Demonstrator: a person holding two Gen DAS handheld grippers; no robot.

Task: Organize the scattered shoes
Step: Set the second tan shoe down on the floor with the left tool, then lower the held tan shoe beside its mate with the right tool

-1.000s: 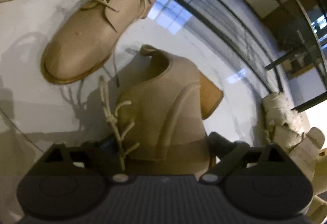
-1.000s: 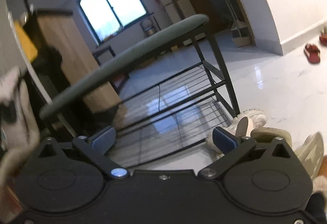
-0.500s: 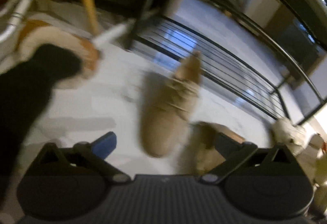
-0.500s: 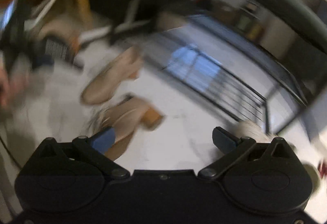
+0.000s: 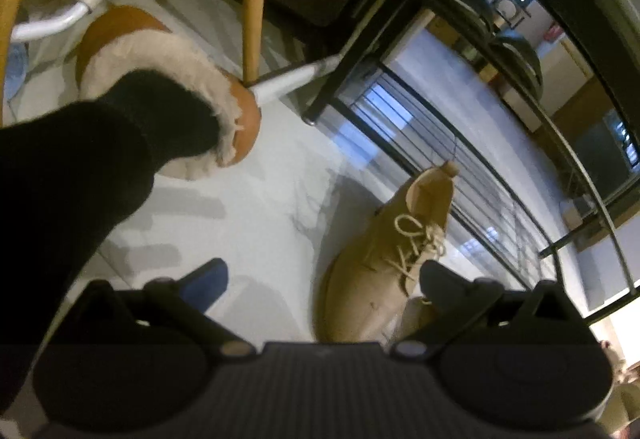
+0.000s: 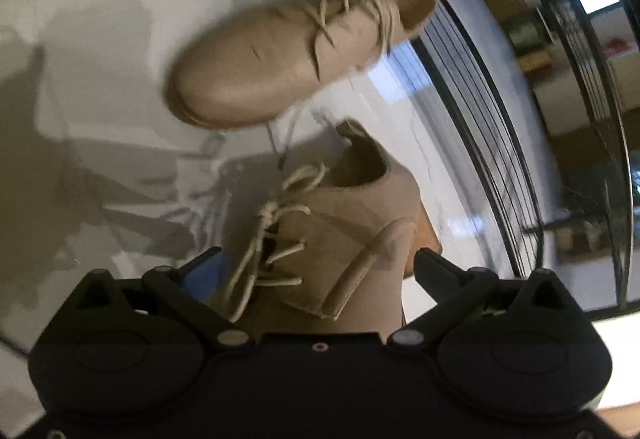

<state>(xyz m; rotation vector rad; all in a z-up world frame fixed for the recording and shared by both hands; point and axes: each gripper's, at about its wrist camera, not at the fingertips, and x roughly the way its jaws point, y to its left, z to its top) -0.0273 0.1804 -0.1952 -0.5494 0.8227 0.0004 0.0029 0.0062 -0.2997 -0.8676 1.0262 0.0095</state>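
Left gripper: spread wide, holding nothing, above white tiled floor.
Upright tan suede lace-up shoe: on floor, heel toward black wire shoe rack at right.
Tipped tan suede lace-up shoe: near, lying on its side, left of the rack.
Right gripper: spread, straddling the tipped shoe, not pinching.
Risk: loose laces between the fingers; closing there likely grabs lace, shoe swings or drops.
Risk: soft upper may collapse, grip slips.

left tool and right tool both spread wide, angled downward.
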